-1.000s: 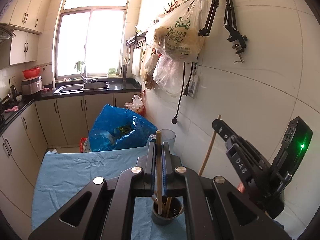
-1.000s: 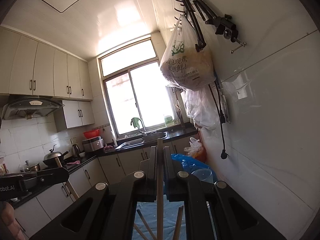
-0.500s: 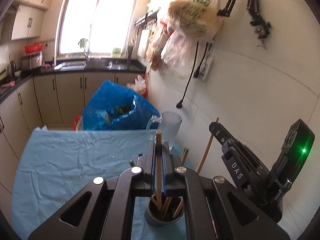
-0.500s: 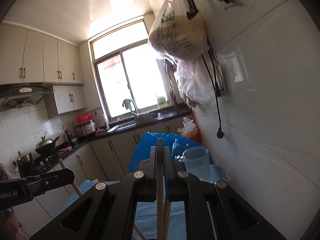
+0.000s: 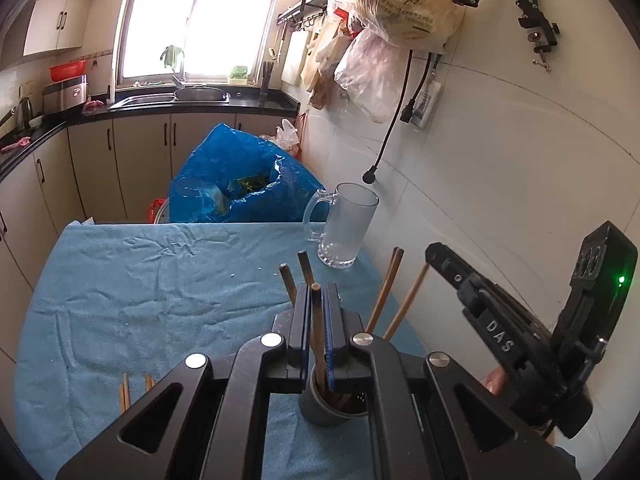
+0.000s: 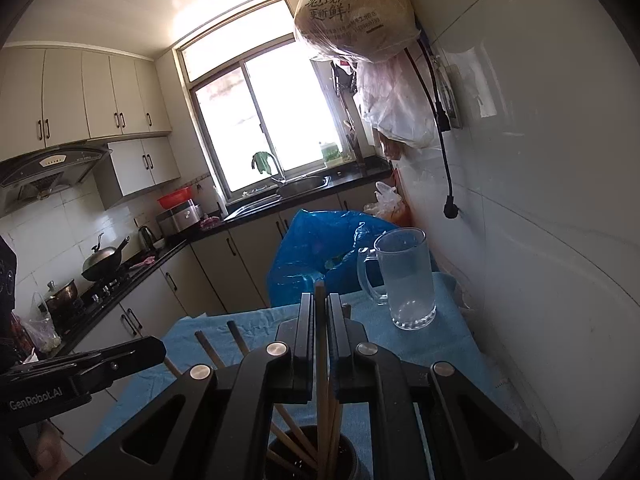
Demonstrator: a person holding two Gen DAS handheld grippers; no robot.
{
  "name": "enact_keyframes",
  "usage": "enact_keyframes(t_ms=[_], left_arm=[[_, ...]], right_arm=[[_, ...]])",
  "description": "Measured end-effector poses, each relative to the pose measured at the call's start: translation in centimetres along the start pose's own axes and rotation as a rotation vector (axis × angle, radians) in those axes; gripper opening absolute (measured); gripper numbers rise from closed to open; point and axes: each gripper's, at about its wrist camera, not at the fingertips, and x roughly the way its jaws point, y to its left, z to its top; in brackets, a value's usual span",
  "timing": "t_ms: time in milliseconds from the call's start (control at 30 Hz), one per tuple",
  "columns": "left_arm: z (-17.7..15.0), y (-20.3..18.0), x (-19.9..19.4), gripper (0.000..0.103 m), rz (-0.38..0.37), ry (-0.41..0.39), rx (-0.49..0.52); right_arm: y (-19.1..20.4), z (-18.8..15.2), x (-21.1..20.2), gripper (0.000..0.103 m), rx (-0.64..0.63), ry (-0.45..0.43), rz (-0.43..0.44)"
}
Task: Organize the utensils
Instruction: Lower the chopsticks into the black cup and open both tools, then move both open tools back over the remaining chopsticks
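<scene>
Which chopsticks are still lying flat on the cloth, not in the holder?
The pair at the cloth's near left edge; all others stand in the dark holder or sit clamped in grippers.

On the right tool [image 5: 516,332], seen from the left wrist view, the white letters "DAS" run along its black arm

On the left tool [image 6: 80,376], seen from the right wrist view, the white name "GenRobot.AI" stands on its black side

The plastic bag [image 6: 356,8] hanging on the wall carries dark green printed Chinese characters, the large ones reading "现煮" and "更新鲜!", with a small green picture above them; the same print shows on that bag in the left wrist view; the smaller lines under it are too small to read
</scene>
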Motion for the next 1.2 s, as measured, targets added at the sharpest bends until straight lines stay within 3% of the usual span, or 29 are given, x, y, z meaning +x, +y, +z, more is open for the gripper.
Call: enact_keyframes(t_ms=[133,267,300,367,467,567,667,867,1000,1200], left_arm=[[0.4,0.5,-1.8,0.019,-0.010,-0.027,-0.018],[0.5,1.4,-4.5,0.023,-0.002,-0.077,-0.022],[0.3,1.7,-5.4,0.026,0.008,-0.093,-0.024],[-0.3,2.7,-7.0,0.042,0.039,-0.122,-0.030],[-2.3,4.5,-9.2,0.045,0.101,-0.147,-0.027],[-5.0,6.7,-10.5,0.048,0.185,-0.145,-0.024],[-8.2,9.7,-11.2,0.053,0.245,-0.104,-0.069],[-13.9,16.9,-9.6,0.054,0.308,0.068,-0.248],[-16.6,20.2,-8.8,0.054,0.322,0.124,-0.349],[-18.4,21.1,-7.3,0.054,0.362,0.200,-0.318]], right_arm=[[0.6,0.9,-1.8,0.012,-0.019,-0.030,0.001],[1.7,1.9,-4.4,0.034,-0.040,-0.072,0.015],[2.2,2.1,-5.4,0.037,-0.051,-0.084,0.021],[3.2,2.0,-6.7,0.039,-0.071,-0.089,0.042],[5.2,0.7,-7.9,0.043,-0.114,-0.056,0.081],[7.0,-2.2,-8.2,0.044,-0.136,-0.002,0.115],[9.5,-6.2,-6.9,0.044,-0.178,0.127,0.162],[13.4,-13.3,-3.4,0.044,-0.207,0.335,0.231],[14.4,-15.7,-1.1,0.037,-0.199,0.432,0.236],[15.8,-17.7,4.9,0.030,-0.203,0.616,0.171]])
